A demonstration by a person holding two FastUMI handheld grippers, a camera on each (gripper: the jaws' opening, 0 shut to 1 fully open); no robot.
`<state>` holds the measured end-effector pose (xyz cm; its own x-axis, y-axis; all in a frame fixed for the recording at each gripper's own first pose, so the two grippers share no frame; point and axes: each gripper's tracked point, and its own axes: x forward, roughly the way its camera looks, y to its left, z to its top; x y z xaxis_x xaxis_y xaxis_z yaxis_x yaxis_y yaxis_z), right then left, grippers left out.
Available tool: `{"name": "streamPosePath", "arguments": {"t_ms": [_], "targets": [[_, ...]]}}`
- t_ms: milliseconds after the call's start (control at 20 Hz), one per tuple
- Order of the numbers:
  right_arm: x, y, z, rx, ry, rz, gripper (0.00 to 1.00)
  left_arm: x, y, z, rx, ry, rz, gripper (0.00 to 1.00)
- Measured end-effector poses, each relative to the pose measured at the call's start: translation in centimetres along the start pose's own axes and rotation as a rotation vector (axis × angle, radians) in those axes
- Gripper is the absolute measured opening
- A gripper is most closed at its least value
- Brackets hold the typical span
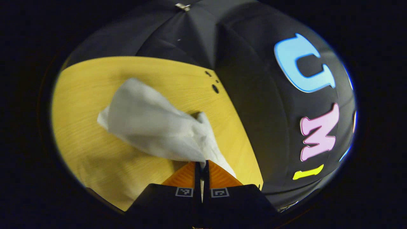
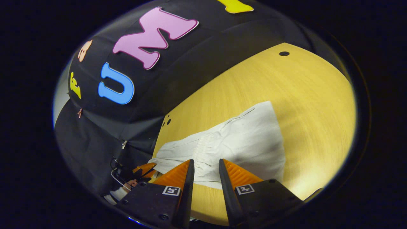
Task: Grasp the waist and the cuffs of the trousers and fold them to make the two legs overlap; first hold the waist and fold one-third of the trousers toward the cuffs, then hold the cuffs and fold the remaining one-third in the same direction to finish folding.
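Left claw (image 1: 202, 163): both fingers pressed together on a bunched edge of the white trousers (image 1: 152, 127), cloth pinched between the tips. From the pinch the fabric is lifted and drapes away in a loose, creased sheet across the yellow wood-grain worktop (image 1: 89, 95), its far end lying toward the middle of the board. Can't tell from this view whether the pinched part is waist or cuff. 3 small dark holes (image 1: 213, 83) sit near the worktop corner by the booth wall (image 1: 248, 95).

Right claw (image 2: 205, 165): fingers spread, a clear gap between them, nothing held. It hangs just above the near edge of the trousers (image 2: 241, 140). In the right gripper view the garment lies mostly flat on the worktop (image 2: 318, 105), close to the near edge. A gathered, elasticated-looking band with a seam line runs across it just past the claw tips, with a wider flat panel beyond toward the board's centre. The cloth narrows and rises toward the worktop edge by the wall, where the left claw (image 2: 144, 168) shows, held by a person's hand (image 2: 128, 184) with a light sleeve. 1 more hole (image 2: 284, 53) near the far corner of the worktop.
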<state>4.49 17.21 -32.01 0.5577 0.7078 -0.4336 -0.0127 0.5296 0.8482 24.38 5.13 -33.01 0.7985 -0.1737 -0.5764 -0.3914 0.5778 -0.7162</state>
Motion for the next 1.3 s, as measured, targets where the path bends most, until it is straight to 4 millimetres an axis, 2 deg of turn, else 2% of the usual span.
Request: {"name": "streamPosePath", "arguments": {"t_ms": [150,200,250,350,450,550,700,850,1150,1300], "targets": [[-2.5,-2.3,2.5,0.049,-0.062,-0.021,0.48,-0.4,-4.8,-0.1,0.186,-0.028,-0.063,0.06],[-3.2,-3.0,3.3,0.072,-0.082,-0.024,0.48,-0.4,-6.8,-0.5,0.249,-0.031,-0.089,0.06],[-4.0,-3.7,4.0,0.095,-0.1,-0.032,0.48,-0.4,-8.7,-1.0,0.306,-0.029,-0.113,0.1],[-5.3,-5.4,4.9,0.133,-0.131,-0.048,0.48,-0.1,-12.0,-2.3,0.412,-0.025,-0.152,0.06],[-6.5,-6.9,5.3,0.143,-0.152,-0.066,0.48,0.1,-14.9,-4.2,0.513,-0.013,-0.191,0.06],[-7.9,-8.1,5.8,0.152,-0.172,-0.08,0.48,0.4,-16.9,-6.5,0.615,0.009,-0.221,0.06],[-9.8,-9.8,6.2,0.177,-0.198,-0.098,0.48,0.9,-19.7,-10.8,0.767,0.053,-0.27,0.06],[-11.5,-11.6,6.8,0.197,-0.226,-0.12,0.48,0.9,-21.3,-15.9,0.937,0.115,-0.318,0.06],[-13.9,-14.1,6.6,0.241,-0.258,-0.156,0.48,2.1,-20.6,-24.9,1.437,0.229,-0.395,0.06],[-15.0,-15.0,6.5,0.243,-0.267,-0.175,0.48,1.5,-19.2,-28.9,1.606,0.295,-0.424,0.06]]}}
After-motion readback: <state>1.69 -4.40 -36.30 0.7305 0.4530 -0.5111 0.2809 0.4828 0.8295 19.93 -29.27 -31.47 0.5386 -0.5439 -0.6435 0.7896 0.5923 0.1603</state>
